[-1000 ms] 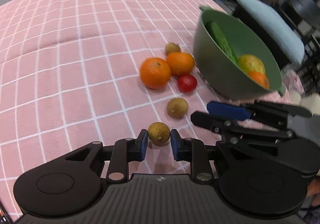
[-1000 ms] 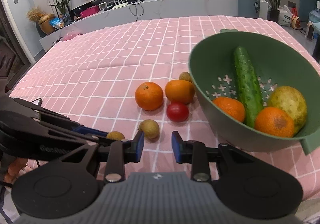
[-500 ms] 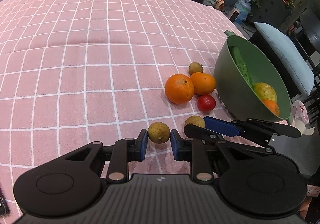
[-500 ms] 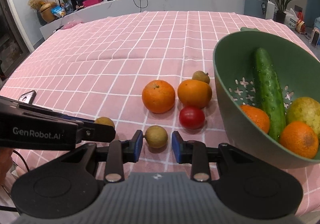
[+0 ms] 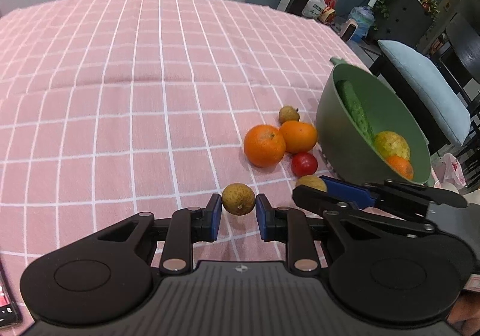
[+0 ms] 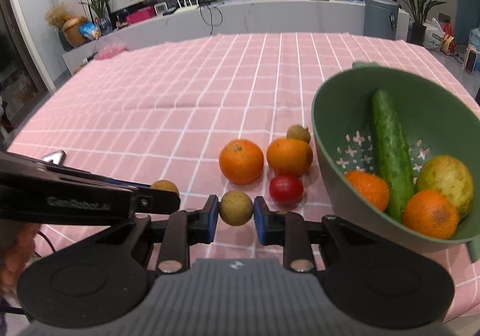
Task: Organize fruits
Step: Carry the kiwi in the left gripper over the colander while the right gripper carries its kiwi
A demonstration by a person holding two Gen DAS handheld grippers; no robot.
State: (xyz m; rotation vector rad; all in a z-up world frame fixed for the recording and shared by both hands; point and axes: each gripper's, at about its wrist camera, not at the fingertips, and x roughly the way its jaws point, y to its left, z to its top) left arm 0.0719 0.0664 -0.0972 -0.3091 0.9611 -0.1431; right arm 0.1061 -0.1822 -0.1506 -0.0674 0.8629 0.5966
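Note:
My left gripper (image 5: 238,204) is shut on a small brown round fruit (image 5: 238,199), low over the pink checked cloth. My right gripper (image 6: 235,210) is closing on a second small brown fruit (image 6: 236,207), and its blue pads touch both sides. The two grippers sit side by side; the right one (image 5: 318,189) shows in the left wrist view with its fruit (image 5: 309,180). Beyond them lie two oranges (image 6: 241,161) (image 6: 288,156), a red tomato (image 6: 285,189) and a third brown fruit (image 6: 298,133). The green colander (image 6: 325,174) at the right holds a cucumber (image 6: 390,153), two oranges and a yellow-green fruit.
The pink cloth (image 5: 120,96) stretches bare to the left and far side. A chair with a blue cushion (image 5: 426,90) stands past the table's right edge. A phone (image 6: 55,156) lies near the left gripper. A person's hand (image 6: 18,249) holds the left gripper.
My right gripper came forward around the second brown fruit and its pads closed onto it. The left gripper kept its fruit while its view tilted up and rolled a little.

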